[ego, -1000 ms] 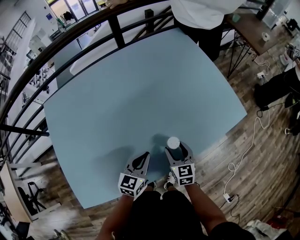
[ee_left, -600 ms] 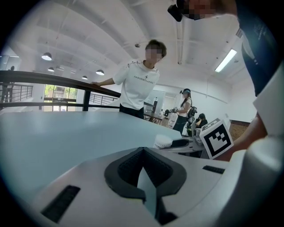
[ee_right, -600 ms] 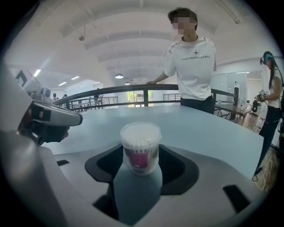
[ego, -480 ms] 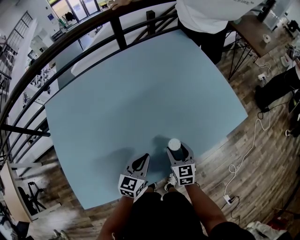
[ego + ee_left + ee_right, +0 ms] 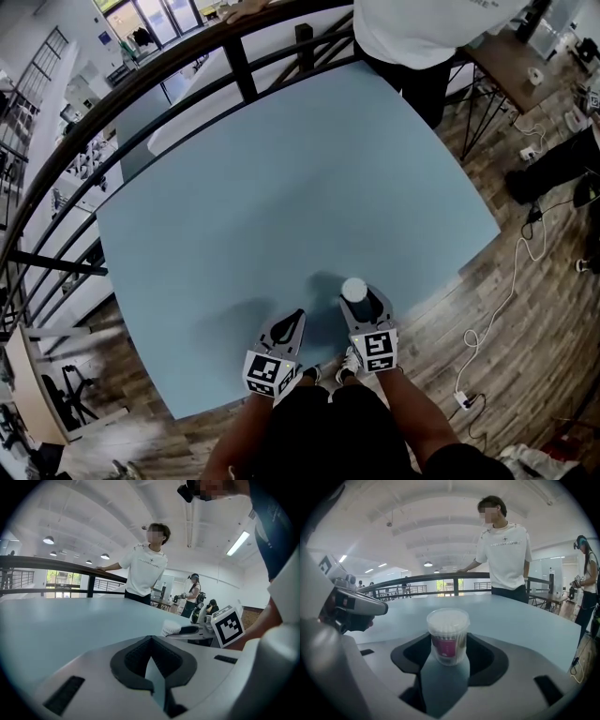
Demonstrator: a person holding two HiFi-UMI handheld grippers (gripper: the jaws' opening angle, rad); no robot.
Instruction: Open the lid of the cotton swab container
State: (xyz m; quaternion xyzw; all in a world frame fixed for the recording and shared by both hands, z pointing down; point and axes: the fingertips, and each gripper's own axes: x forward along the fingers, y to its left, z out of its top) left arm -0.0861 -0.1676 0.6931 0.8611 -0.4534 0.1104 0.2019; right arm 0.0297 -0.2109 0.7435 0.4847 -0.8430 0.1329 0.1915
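Right gripper (image 5: 360,301), near the front edge of the bench (image 5: 281,187): its jaws press on the lower body of the cotton swab container (image 5: 353,290), which stands upright on the bench between them. Lid (image 5: 448,618) seated on top; white swab heads show beneath it through the clear wall. Left gripper (image 5: 292,320), just beside the container on its left and apart from it: jaws pressed together at the tips, nothing between them.

Change over the last second: almost none at the bench. Container and both grippers keep the same arrangement. The small shift in the head view looks like the camera's own drift, since the bench edge and the railing (image 5: 141,89) move with them. The bystander (image 5: 422,28) in a white shirt at the far edge has shifted a little.

Reading for the task: the container appears secured and the hold settled, yet lid removal has not begun. The next move probably falls to the left gripper. It would have to spread its jaws, rise to lid height and take the rim while the right gripper steadies the body.
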